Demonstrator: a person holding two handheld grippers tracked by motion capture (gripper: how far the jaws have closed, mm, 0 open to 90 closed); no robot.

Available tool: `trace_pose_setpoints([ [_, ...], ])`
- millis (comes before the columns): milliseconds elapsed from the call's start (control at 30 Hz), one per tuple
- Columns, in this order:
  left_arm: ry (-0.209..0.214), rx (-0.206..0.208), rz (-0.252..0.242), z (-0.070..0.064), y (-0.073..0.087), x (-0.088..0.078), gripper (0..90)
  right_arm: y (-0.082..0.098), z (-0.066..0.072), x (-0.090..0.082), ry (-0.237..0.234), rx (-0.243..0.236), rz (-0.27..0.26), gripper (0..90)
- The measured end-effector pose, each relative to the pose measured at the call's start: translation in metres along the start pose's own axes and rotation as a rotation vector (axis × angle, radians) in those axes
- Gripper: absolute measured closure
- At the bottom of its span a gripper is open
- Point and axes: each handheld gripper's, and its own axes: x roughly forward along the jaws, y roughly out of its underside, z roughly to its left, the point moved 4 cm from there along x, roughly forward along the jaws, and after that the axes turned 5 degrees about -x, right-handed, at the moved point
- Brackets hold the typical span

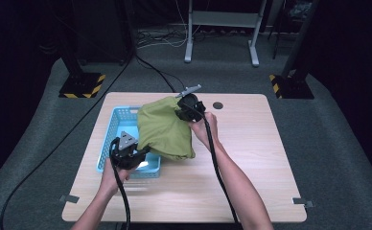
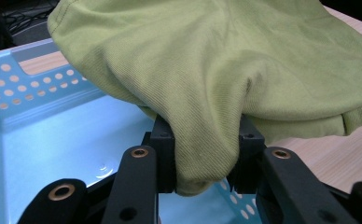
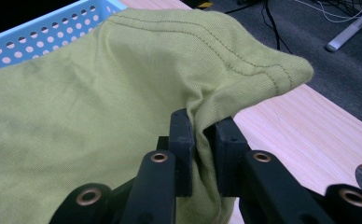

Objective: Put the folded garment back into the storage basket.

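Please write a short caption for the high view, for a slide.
Both grippers, left and right, hold a green cloth over a blue basket on the wooden table.

1. The tongs [image 3: 202, 140] rise from the bottom edge, their two black jaws pinching a fold of green cloth [image 3: 100, 107] between them.
2. The cloth spreads to the left; its stitched hem runs across the top to a bunched corner at the right.
3. A blue basket [image 3: 44, 35] with a holed wall lies behind the cloth, top left.
4. The wooden desk [image 3: 309, 135] lies at the right, with grey floor [image 3: 309, 32] beyond it.
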Motion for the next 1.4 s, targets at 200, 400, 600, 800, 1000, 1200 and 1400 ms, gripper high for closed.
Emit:
trace_pose_setpoints([
  [200, -0.012, -0.004, -0.001, 0.005, 0.001, -0.003, 68.5, -0.006, 0.004, 0.004, -0.009, -0.008, 0.001, 79.8],
  [400, -0.025, -0.013, 0.0, 0.011, 0.003, -0.007, 68.4, -0.011, 0.009, 0.008, -0.018, -0.017, 0.002, 79.7],
  [600, -0.04, -0.02, -0.003, 0.018, 0.005, -0.011, 68.5, -0.018, 0.015, 0.013, -0.03, -0.028, 0.004, 79.7],
  [800, -0.054, -0.033, -0.007, 0.026, 0.008, -0.015, 68.4, -0.024, 0.021, 0.018, -0.04, -0.039, 0.004, 79.7],
  [1000, -0.068, -0.047, -0.009, 0.033, 0.011, -0.018, 68.4, -0.03, 0.028, 0.025, -0.052, -0.047, 0.006, 79.6],
  [1200, -0.084, -0.055, -0.006, 0.04, 0.013, -0.022, 68.5, -0.035, 0.035, 0.03, -0.065, -0.052, 0.008, 79.6],
  [1400, -0.101, -0.059, -0.005, 0.047, 0.016, -0.027, 68.5, -0.04, 0.042, 0.035, -0.078, -0.061, 0.007, 79.6],
])
